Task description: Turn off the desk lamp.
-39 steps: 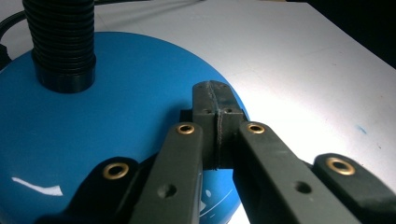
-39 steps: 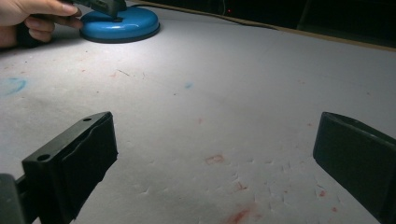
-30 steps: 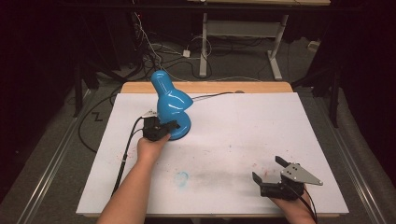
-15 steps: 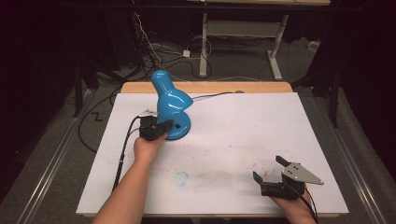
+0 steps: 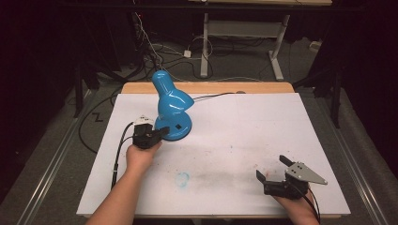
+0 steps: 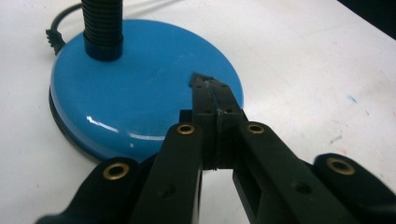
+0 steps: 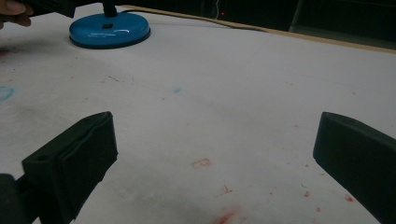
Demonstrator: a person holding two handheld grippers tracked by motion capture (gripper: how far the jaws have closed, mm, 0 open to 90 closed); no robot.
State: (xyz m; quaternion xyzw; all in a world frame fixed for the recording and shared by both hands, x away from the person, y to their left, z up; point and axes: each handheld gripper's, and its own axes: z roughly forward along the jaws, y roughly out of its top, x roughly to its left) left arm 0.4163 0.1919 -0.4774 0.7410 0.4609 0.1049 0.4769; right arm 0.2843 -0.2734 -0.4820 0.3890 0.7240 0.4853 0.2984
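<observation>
A glossy blue desk lamp (image 5: 171,105) stands at the table's back left, its shade tilted up and to the left. Its round base (image 6: 140,88) carries a black ribbed neck (image 6: 102,25). My left gripper (image 5: 162,132) is shut with nothing between its jaws. Its tips (image 6: 205,83) lie over the near right part of the base's top, and I cannot tell whether they touch it. My right gripper (image 5: 272,168) rests open near the front right edge with nothing in it. The right gripper view looks past the spread right gripper (image 7: 215,154) to the lamp base (image 7: 109,30) far off.
White paper (image 5: 244,136) covers the table, marked with red and blue smudges and a blue ring (image 5: 182,178). The lamp's black cord (image 5: 213,96) runs off the wooden back edge (image 5: 211,87). Cables and table legs are on the dark floor behind.
My left gripper has drawn back slightly to the left and toward the person, its tips still at the lamp base. The lamp and the right gripper have not moved.
</observation>
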